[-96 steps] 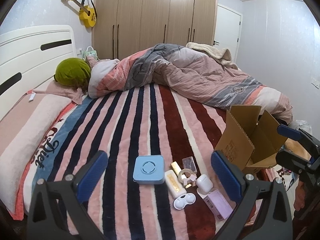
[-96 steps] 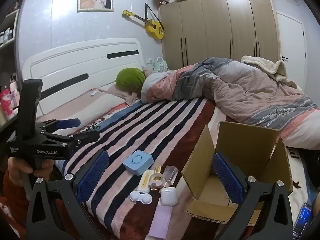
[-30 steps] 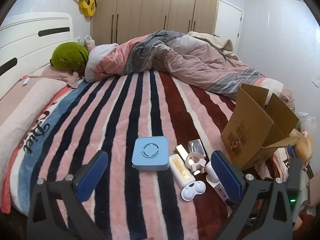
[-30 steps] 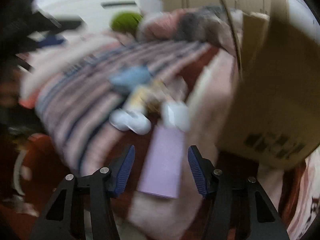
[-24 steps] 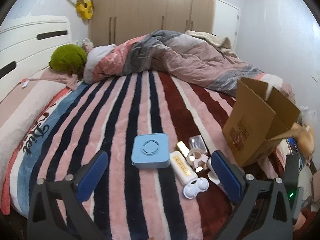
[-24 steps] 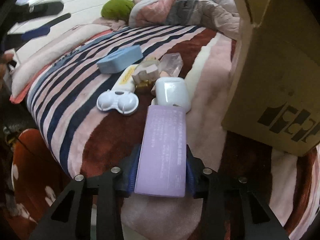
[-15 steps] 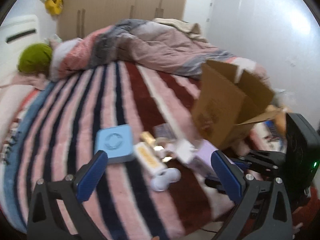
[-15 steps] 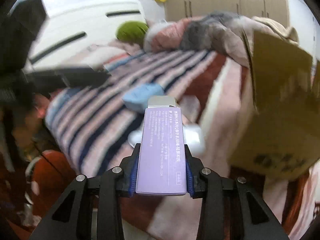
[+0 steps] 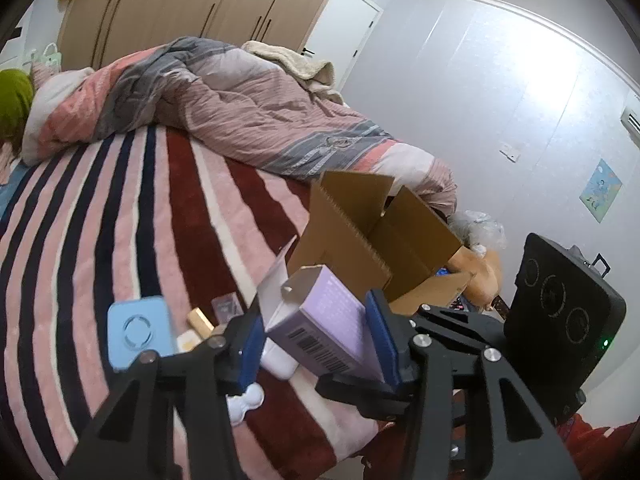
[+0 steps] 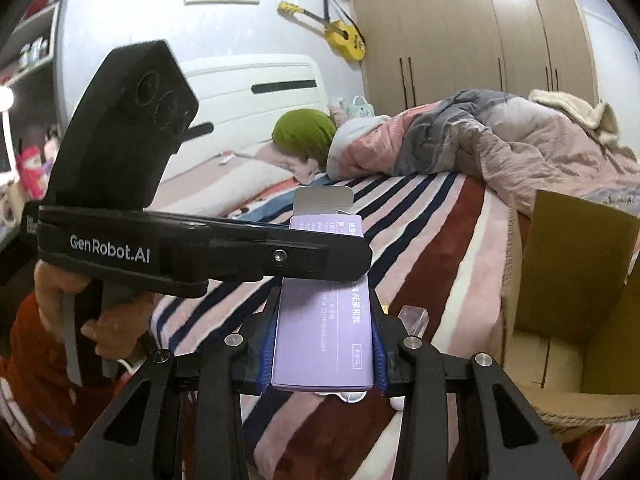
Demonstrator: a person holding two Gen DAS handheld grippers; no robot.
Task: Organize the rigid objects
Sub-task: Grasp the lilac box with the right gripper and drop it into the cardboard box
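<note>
A purple carton [image 10: 324, 332] with an open white end flap is clamped between the blue pads of my right gripper [image 10: 323, 350], held above the bed. My left gripper [image 9: 316, 340] is closed on the same purple carton [image 9: 320, 320] from the side; its arm crosses the right wrist view [image 10: 200, 256]. An open cardboard box [image 9: 372, 240] stands on the bed's right edge, also in the right wrist view [image 10: 576, 304]. On the striped blanket lie a blue square case [image 9: 138, 330], a yellow tube [image 9: 200, 322], a clear bottle [image 9: 226, 306] and white cases [image 9: 246, 400].
A bunched quilt [image 9: 248, 120] and a green pillow [image 10: 304, 134] lie at the bed's far end. The white headboard [image 10: 248, 88], wardrobes [image 10: 480, 32] and a yellow guitar [image 10: 344, 42] stand behind. The right gripper's black body [image 9: 560, 312] is at the bed's corner.
My right gripper shut on the purple carton and lifted it off the blanket. My left gripper swung right and closed on the same carton.
</note>
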